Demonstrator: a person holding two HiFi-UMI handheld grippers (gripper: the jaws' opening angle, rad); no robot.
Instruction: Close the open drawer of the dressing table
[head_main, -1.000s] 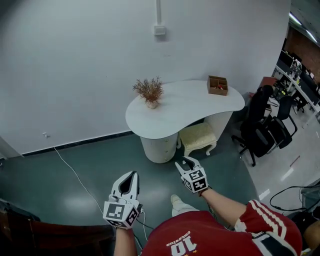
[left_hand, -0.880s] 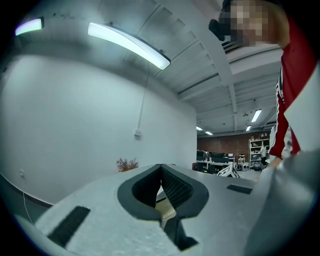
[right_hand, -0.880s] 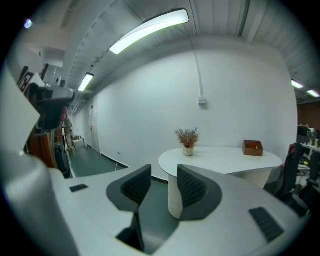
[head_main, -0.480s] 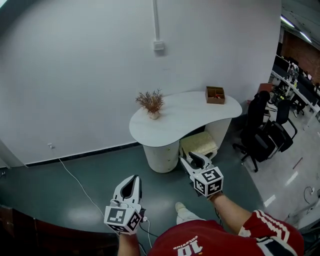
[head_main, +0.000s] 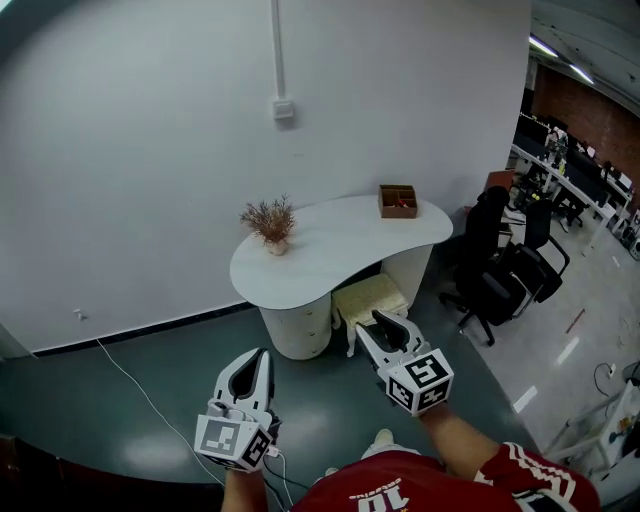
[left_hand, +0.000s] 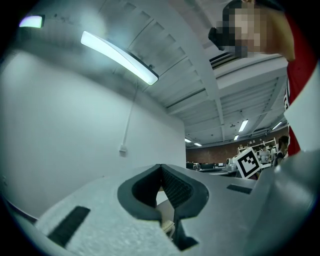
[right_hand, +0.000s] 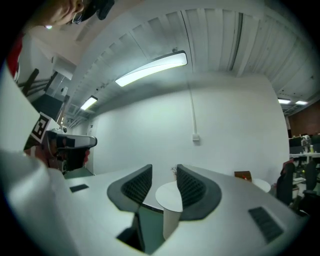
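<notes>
The white kidney-shaped dressing table (head_main: 340, 240) stands against the wall, well ahead of both grippers. Its round pedestal (head_main: 297, 328) shows drawer fronts, too small to tell which one is open. A cream stool (head_main: 368, 297) sits under the top. My left gripper (head_main: 256, 360) is held low at the left, fingertips together, empty. My right gripper (head_main: 381, 325) is raised in front of the stool with a gap between its fingers and nothing in it. In the right gripper view the table (right_hand: 169, 196) shows far off through the right gripper's (right_hand: 164, 176) gap. The left gripper (left_hand: 161, 169) points level towards the wall.
A dried plant in a vase (head_main: 270, 220) and a wooden box (head_main: 398, 200) stand on the table top. Black office chairs (head_main: 500, 268) are to the right, with desks beyond. A white cable (head_main: 128, 372) runs over the green floor. Dark furniture (head_main: 30, 470) is at the lower left.
Both grippers have risen, the right one more. The head view has swung, so the table now sits further left and higher in it. Neither gripper's jaws changed visibly.
</notes>
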